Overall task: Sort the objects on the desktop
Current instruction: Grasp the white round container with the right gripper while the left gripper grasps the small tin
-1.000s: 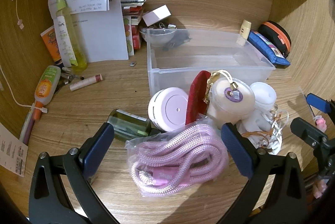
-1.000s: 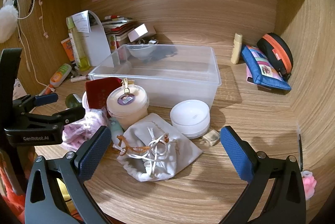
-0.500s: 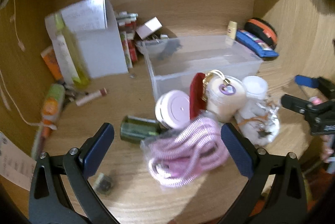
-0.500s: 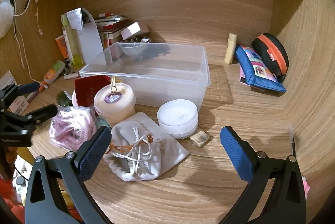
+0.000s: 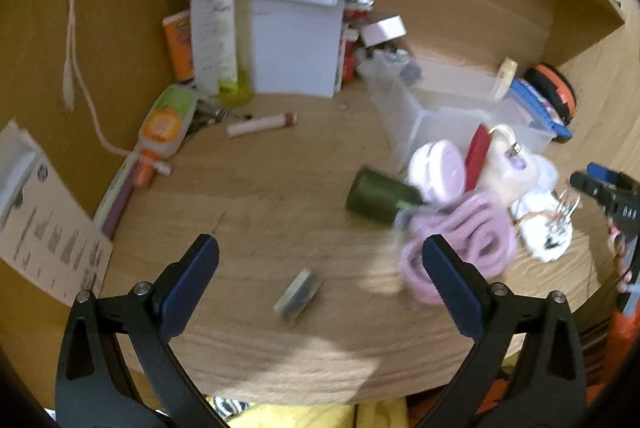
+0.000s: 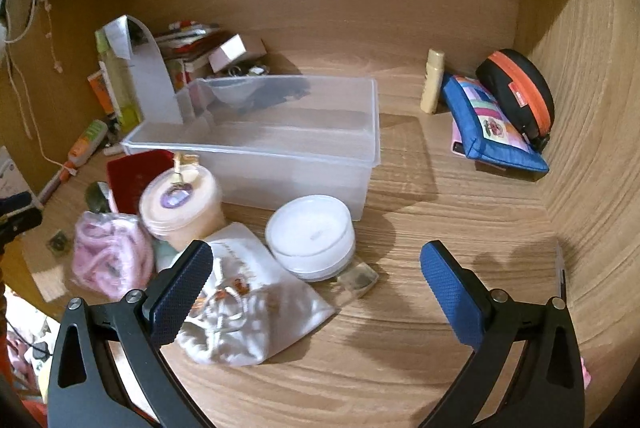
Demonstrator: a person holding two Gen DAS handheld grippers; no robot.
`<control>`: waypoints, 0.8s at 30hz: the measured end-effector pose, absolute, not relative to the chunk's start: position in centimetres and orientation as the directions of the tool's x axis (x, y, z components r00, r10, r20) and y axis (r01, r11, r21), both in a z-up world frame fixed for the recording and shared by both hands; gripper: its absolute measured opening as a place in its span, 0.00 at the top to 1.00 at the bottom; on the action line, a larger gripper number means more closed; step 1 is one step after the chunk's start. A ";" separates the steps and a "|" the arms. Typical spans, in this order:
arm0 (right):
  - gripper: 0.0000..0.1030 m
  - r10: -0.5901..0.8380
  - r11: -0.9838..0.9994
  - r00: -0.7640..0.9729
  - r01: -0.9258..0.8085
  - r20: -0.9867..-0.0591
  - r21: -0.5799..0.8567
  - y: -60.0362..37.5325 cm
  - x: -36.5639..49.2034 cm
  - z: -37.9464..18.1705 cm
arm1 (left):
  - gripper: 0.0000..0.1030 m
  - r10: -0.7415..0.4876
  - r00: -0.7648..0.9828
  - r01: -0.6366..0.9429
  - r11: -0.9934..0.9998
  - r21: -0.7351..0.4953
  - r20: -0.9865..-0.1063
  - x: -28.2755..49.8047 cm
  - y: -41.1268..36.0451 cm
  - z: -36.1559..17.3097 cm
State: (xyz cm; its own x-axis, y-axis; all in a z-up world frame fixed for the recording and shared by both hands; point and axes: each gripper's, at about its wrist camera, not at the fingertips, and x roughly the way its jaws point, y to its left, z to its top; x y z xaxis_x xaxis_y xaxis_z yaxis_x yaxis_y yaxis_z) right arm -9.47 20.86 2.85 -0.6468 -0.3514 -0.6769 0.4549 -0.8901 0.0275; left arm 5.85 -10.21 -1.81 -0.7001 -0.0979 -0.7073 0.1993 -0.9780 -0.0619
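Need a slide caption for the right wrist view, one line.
Open right gripper hovers over white drawstring pouch and white round tin, clear plastic bin behind.

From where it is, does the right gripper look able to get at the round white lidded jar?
Probably yes: the right gripper is open, and the round white lidded jar sits just ahead between its fingers with nothing covering it.

Left gripper (image 5: 320, 260) jaws spread wide, nothing between them, held above the desk. Right gripper (image 6: 316, 266) same: jaws wide apart, empty, angled down toward the desk surface.
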 end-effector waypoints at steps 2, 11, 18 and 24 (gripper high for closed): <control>0.00 -0.342 -0.891 -0.645 0.454 -0.684 0.018 20.7 -9.9 2.5 | 0.02 -0.119 -0.694 0.209 -0.977 -0.041 -0.710 6.4 -10.2 -2.6; 0.00 -0.329 -0.884 -0.609 0.467 -0.721 0.009 18.9 -11.9 1.0 | 0.46 -0.106 -0.632 0.224 -0.973 -0.051 -0.768 6.0 -10.9 -6.1; 0.00 -0.328 -0.882 -0.552 0.469 -0.766 0.039 18.2 -13.7 -0.8 | 0.79 -0.098 -0.646 0.226 -0.972 -0.067 -0.757 5.9 -11.0 -6.6; 0.03 -0.352 -0.875 -0.523 0.479 -0.776 0.074 18.0 -14.7 -1.8 | 0.85 -0.076 -0.666 0.211 -0.973 -0.090 -0.742 5.6 -10.7 -6.4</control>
State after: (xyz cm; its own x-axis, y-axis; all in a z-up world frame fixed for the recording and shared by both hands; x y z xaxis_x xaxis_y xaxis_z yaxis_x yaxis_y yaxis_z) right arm -14.71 18.03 -1.78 -0.5233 -0.3520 -0.7761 0.4790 -0.8747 0.0738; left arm 5.65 -10.70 -6.44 -0.6656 -0.0760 -0.7424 0.2111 -0.9733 -0.0897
